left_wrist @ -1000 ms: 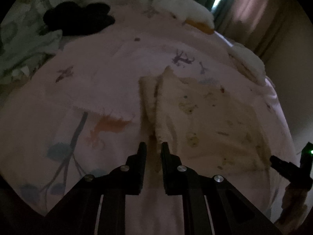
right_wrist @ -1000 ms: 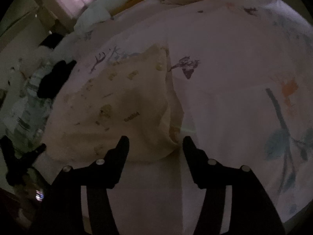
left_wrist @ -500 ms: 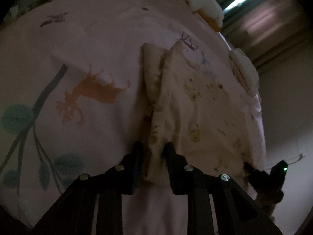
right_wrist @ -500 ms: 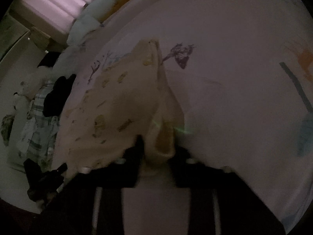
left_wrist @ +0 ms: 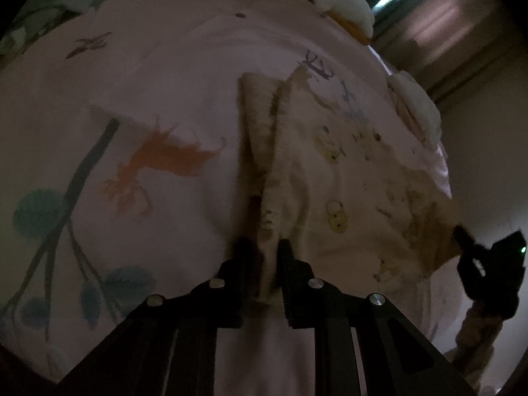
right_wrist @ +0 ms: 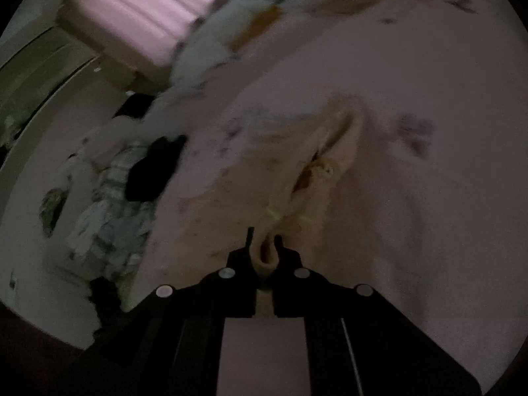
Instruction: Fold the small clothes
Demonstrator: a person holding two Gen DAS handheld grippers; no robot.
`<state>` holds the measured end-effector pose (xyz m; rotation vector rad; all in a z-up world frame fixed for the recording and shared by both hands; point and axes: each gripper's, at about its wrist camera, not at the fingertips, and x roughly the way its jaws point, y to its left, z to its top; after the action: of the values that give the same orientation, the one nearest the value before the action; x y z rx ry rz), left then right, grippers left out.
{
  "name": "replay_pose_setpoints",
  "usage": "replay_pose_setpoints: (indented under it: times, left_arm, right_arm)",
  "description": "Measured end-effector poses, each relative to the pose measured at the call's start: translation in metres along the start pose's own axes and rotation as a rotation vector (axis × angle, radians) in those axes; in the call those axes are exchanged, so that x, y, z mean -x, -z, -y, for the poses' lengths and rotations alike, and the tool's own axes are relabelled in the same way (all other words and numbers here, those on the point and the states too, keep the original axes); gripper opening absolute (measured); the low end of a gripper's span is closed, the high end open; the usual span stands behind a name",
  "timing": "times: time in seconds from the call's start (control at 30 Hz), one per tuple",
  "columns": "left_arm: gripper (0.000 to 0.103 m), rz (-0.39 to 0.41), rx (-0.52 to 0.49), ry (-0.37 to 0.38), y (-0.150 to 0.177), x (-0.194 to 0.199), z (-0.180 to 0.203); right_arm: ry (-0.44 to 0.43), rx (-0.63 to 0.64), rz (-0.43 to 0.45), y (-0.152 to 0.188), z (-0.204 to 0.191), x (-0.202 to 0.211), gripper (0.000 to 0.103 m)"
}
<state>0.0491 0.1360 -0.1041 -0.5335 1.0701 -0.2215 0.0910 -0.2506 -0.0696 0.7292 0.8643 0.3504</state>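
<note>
Left tongs: left gripper (left_wrist: pixel 262 247) nearly closed, pinching the near corner of the cream printed cotton baby garment (left_wrist: pixel 333 178).
Left view, garment: spread on the pink animal-print bedsheet (left_wrist: pixel 148 99), long axis running straight away from the fingers; right gripper (left_wrist: pixel 462 236) at its other near corner.
Right tongs: right gripper (right_wrist: pixel 264 242) clamped on a bunched hem of the garment (right_wrist: pixel 316 171).
Right view, fold direction: probably forward, both arms equally near.

The cream garment (left_wrist: pixel 333 178) is soft matt cloth with a faded print and a slightly fuzzy edge. The pink bedsheet (left_wrist: pixel 171 92) under it is smooth matt fabric with printed animals. Both the left gripper (left_wrist: pixel 266 247) and right gripper (right_wrist: pixel 264 241) are matt black plastic with shiny metal screws
</note>
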Motion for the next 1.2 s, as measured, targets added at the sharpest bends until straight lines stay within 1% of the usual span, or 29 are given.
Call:
replay_pose_setpoints:
  times: [0.03, 0.1, 0.2, 0.23, 0.3, 0.4, 0.43, 0.47, 0.53, 0.57, 0.67, 0.73, 0.8, 0.83, 0.87, 0.93, 0.97, 1.0, 1.03, 1.1, 1.13, 1.17, 1.2]
  left_arm:
    - [0.019, 0.000, 0.001, 0.002, 0.000, 0.002, -0.001]
    - [0.019, 0.007, -0.002, -0.007, 0.001, 0.007, -0.003]
    - [0.019, 0.027, -0.018, -0.034, 0.000, 0.012, -0.003]
    - [0.019, 0.029, -0.023, -0.041, 0.000, 0.012, -0.003]
    - [0.019, 0.025, -0.023, -0.038, 0.000, 0.013, -0.005]
    - [0.019, 0.025, -0.015, -0.038, 0.000, 0.012, -0.007]
    - [0.019, 0.027, -0.013, -0.035, 0.000, 0.013, -0.009]
    - [0.019, 0.027, -0.011, -0.034, 0.000, 0.012, -0.008]
    - [0.019, 0.026, -0.012, -0.034, 0.000, 0.012, -0.008]
    - [0.019, 0.026, -0.014, -0.035, 0.001, 0.012, -0.008]
    - [0.019, 0.025, -0.011, -0.038, 0.000, 0.010, -0.006]
    - [0.019, 0.029, -0.002, -0.036, 0.000, 0.011, -0.007]
    - [0.019, 0.033, 0.006, -0.032, 0.001, 0.012, -0.008]
    - [0.019, 0.032, 0.010, -0.027, 0.001, 0.012, -0.009]
    - [0.019, 0.030, 0.015, -0.019, 0.002, 0.011, -0.011]
    - [0.019, 0.020, 0.043, -0.002, 0.001, 0.011, -0.016]
    - [0.019, 0.015, 0.060, 0.004, 0.000, 0.011, -0.018]
    - [0.019, 0.013, 0.065, 0.004, 0.000, 0.012, -0.018]
    - [0.019, 0.012, 0.062, 0.001, 0.000, 0.012, -0.018]
    - [0.019, 0.013, 0.047, -0.025, -0.003, 0.015, -0.015]
    - [0.019, 0.026, 0.045, -0.050, -0.006, 0.019, -0.012]
    - [0.019, 0.050, 0.044, -0.084, -0.011, 0.023, -0.009]
    - [0.019, 0.082, 0.040, -0.103, -0.018, 0.029, -0.005]
  right_arm:
    - [-0.031, 0.014, -0.009, -0.002, -0.014, -0.008, 0.007]
    - [-0.066, 0.057, -0.035, -0.002, -0.040, -0.026, 0.007]
    - [-0.144, 0.117, -0.097, 0.006, -0.076, -0.057, 0.007]
    - [-0.168, 0.133, -0.124, 0.012, -0.087, -0.068, 0.006]
    - [-0.190, 0.172, -0.187, 0.027, -0.106, -0.093, 0.006]
    - [-0.238, 0.180, -0.283, 0.052, -0.119, -0.123, 0.006]
    - [-0.246, 0.185, -0.319, 0.064, -0.123, -0.134, 0.006]
    - [-0.230, 0.197, -0.334, 0.071, -0.125, -0.139, 0.006]
    - [-0.194, 0.224, -0.352, 0.080, -0.126, -0.147, 0.006]
    - [-0.205, 0.204, -0.359, 0.081, -0.125, -0.150, 0.006]
    - [-0.293, 0.141, -0.326, 0.069, -0.125, -0.143, 0.006]
    - [-0.336, 0.160, -0.287, 0.062, -0.134, -0.134, 0.006]
    - [-0.362, 0.220, -0.260, 0.065, -0.151, -0.127, 0.006]
    - [-0.366, 0.243, -0.271, 0.069, -0.154, -0.127, 0.006]
    - [-0.347, 0.269, -0.307, 0.077, -0.155, -0.131, 0.009]
    - [-0.245, 0.323, -0.381, 0.092, -0.154, -0.152, 0.009]
    - [-0.211, 0.325, -0.414, 0.101, -0.148, -0.161, 0.010]
    - [-0.203, 0.309, -0.451, 0.108, -0.141, -0.168, 0.010]
    - [-0.200, 0.297, -0.469, 0.111, -0.137, -0.172, 0.010]
    - [-0.209, 0.279, -0.463, 0.111, -0.135, -0.170, 0.013]
    - [-0.222, 0.280, -0.465, 0.108, -0.137, -0.166, 0.017]
    - [-0.229, 0.307, -0.467, 0.107, -0.142, -0.161, 0.021]
    - [-0.223, 0.349, -0.462, 0.107, -0.147, -0.154, 0.024]
